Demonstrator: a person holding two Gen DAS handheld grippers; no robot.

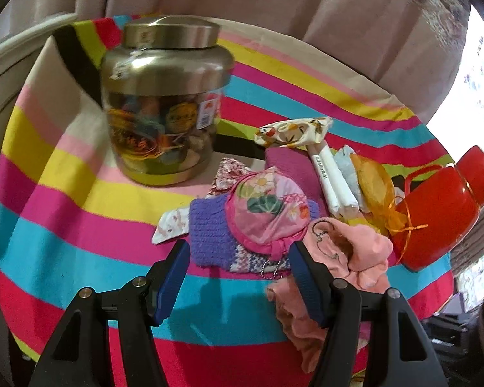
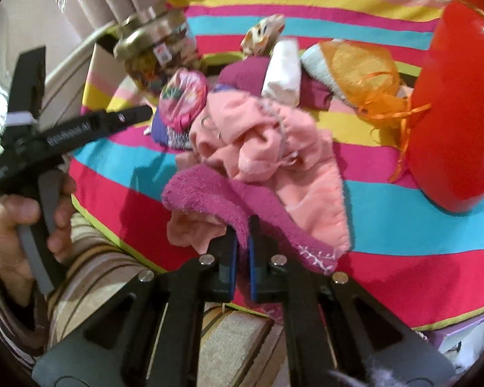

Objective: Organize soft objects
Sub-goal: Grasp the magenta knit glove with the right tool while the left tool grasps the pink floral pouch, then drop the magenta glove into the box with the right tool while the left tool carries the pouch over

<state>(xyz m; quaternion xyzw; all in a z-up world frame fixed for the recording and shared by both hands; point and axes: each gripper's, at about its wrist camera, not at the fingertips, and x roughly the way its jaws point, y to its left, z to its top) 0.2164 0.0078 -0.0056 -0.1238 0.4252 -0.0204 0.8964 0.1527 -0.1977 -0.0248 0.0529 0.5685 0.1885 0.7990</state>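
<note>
A heap of soft things lies on a striped cloth (image 1: 64, 148) with flat bands of pink, yellow, turquoise and red.

In the left wrist view, the left gripper (image 1: 240, 253) sits at lower centre with its ribbed blue pads spread wide apart, holding nothing. Just beyond it lies a round, glossy pink pouch (image 1: 267, 213) printed with flowers, resting on a purple knit (image 1: 209, 235) with a chunky, looped weave. To the right of the pads is a crumpled peach cloth (image 1: 358, 254), soft and matte. Farther up are a smooth white tube (image 1: 330, 177), a flowered cotton bundle (image 1: 293, 132) and a sheer orange bag (image 1: 376, 187) tied with thin ribbon. A shiny red case (image 1: 442, 216), hard and rounded, fills the right edge. At upper left stands a jar (image 1: 164, 103) with a clear wall, a brushed metal shoulder and a domed lid; small coloured things fill it.

In the right wrist view, the right gripper (image 2: 243, 242) is at lower centre, its pads pressed together on the edge of a fluffy magenta towel (image 2: 216, 193), a thick terry fold with white stitching at one corner. The towel lies at the near edge of the heap, against the peach cloth. At the left of this frame a hand (image 2: 19, 235) grips the handle of the other black tool.
</note>
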